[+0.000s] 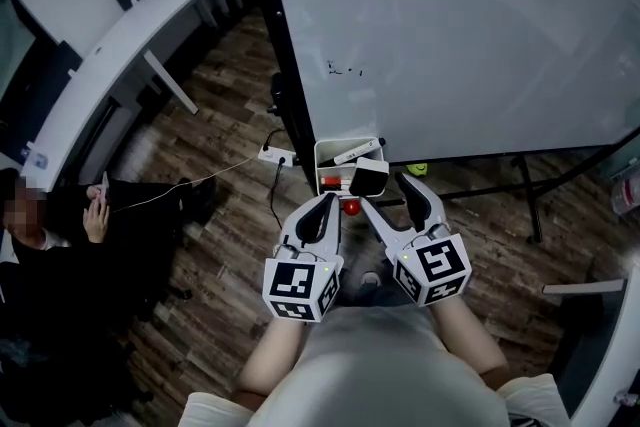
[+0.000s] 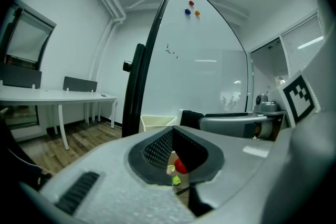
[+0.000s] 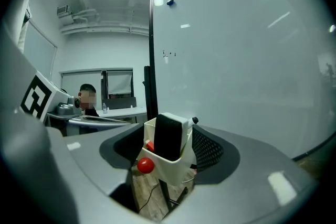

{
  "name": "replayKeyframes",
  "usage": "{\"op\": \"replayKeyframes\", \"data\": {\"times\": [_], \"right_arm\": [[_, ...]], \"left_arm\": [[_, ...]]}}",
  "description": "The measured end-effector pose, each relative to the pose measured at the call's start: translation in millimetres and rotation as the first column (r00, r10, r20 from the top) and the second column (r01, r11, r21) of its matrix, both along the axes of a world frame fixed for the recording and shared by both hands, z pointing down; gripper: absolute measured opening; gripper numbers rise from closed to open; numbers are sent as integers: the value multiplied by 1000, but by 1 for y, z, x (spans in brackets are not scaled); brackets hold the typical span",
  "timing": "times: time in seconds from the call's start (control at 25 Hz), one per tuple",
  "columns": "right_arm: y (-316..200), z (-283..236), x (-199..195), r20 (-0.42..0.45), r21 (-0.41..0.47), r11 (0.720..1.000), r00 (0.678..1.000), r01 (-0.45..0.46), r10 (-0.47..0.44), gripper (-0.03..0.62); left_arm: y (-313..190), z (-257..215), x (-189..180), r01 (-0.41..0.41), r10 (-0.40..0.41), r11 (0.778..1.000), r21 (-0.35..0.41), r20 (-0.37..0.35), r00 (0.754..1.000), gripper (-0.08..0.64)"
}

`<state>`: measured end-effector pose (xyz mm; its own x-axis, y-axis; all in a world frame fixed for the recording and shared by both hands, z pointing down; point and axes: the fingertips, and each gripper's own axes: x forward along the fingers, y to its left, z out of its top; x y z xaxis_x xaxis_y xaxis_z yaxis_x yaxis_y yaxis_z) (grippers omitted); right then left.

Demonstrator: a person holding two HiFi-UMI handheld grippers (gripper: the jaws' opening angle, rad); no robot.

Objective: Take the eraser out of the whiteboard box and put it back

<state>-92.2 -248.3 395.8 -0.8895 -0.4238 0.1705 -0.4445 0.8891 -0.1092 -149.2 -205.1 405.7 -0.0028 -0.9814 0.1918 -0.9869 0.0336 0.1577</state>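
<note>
Right tool [image 1: 385, 192]: jaws wide, holding nothing. The eraser [image 3: 169, 137] stands upright in the whiteboard box [image 3: 164, 169], directly ahead between the open jaws (no pad presses it). Left tool [image 1: 326, 207]: jaws together, empty, near the box.

Black eraser [image 3: 169, 136] upright — inside the cream box [image 3: 169, 169]

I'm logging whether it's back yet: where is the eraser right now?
In the right gripper view the eraser stands upright in the white box beside the whiteboard, just in front of the open right gripper.
</note>
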Motion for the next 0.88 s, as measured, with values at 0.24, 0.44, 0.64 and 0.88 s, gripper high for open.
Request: {"op": "replayKeyframes", "data": {"times": [0.24, 0.44, 0.64, 0.88], "right_arm": [[-9, 7, -7, -8, -3, 999, 999, 41, -41, 296], [-15, 9, -14, -7, -4, 997, 997, 73, -73, 296], [-17, 11, -23, -6, -4, 993, 993, 121, -121, 296], [-20, 14, -29, -12, 16, 989, 989, 149, -149, 287]], "left_arm": [[-3, 3, -3, 39, -39, 999, -4, 3, 999, 5], [-5, 2, -6, 73, -73, 997, -1, 3, 997, 5], [-6, 4, -11, 111, -111, 994, 0, 7, 994, 5], [-7, 7, -14, 151, -151, 989, -2, 4, 989, 5]]}}
